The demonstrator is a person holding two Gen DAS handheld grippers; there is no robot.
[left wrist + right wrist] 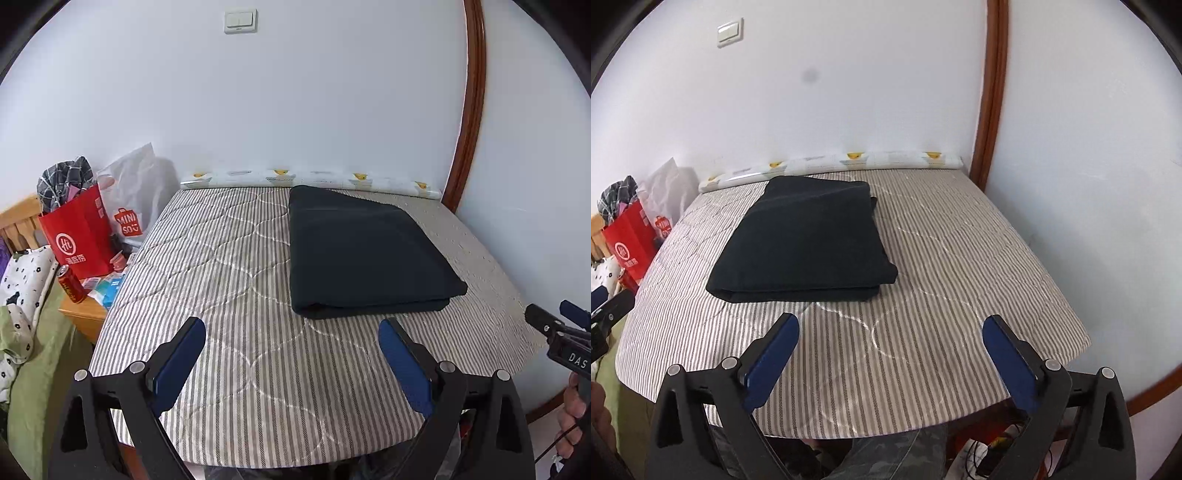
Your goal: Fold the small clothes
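On the striped counter [229, 280], dark folded garment [362, 251] lies flat toward the wall. Left gripper [291, 365] and right gripper [890, 365] hover near its front edge, both wide, empty. Risk: pinching only the top layer would undo the fold.

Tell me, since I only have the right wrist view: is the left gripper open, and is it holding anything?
Observer: The left gripper is open and holds nothing. Only the striped cover shows between its fingers.
Operator: How does it sit relative to the dark folded cloth?
Observer: It is short of it. The folded cloth lies beyond the fingertips, untouched, more toward the right-hand finger.
Operator: Is there anything off to the left that I miss?
Observer: A red can sits on a wooden nightstand, just in front of the red bag.
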